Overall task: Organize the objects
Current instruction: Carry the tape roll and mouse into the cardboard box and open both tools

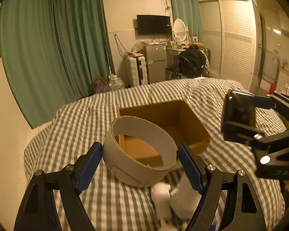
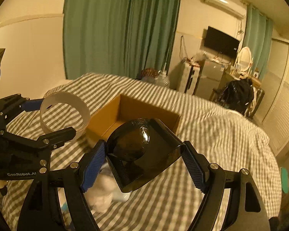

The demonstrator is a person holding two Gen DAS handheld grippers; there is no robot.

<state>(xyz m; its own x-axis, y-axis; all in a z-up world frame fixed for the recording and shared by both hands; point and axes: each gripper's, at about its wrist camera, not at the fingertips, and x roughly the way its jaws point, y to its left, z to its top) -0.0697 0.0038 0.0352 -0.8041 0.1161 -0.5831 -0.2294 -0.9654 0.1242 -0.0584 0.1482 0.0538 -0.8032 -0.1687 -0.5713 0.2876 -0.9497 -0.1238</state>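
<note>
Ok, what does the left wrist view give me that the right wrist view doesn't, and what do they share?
Left wrist only: the floor inside the cardboard box, seen through the white cardboard ring its left tool clamps.

Right wrist only: the dark tinted plastic container end-on, a dark rounded object inside, clamped by the right tool.

Both: box, ring, container, striped bedding, and blurred white items lying on it just below the tools.

A cardboard box (image 1: 163,119) sits on the bed (image 1: 77,119). The ring (image 1: 140,154) hangs before it between the left hand-held gripper's (image 1: 139,166) fingers; right of that, the right hand-held gripper (image 2: 145,162) carries a container (image 2: 142,152) above the bed.
</note>
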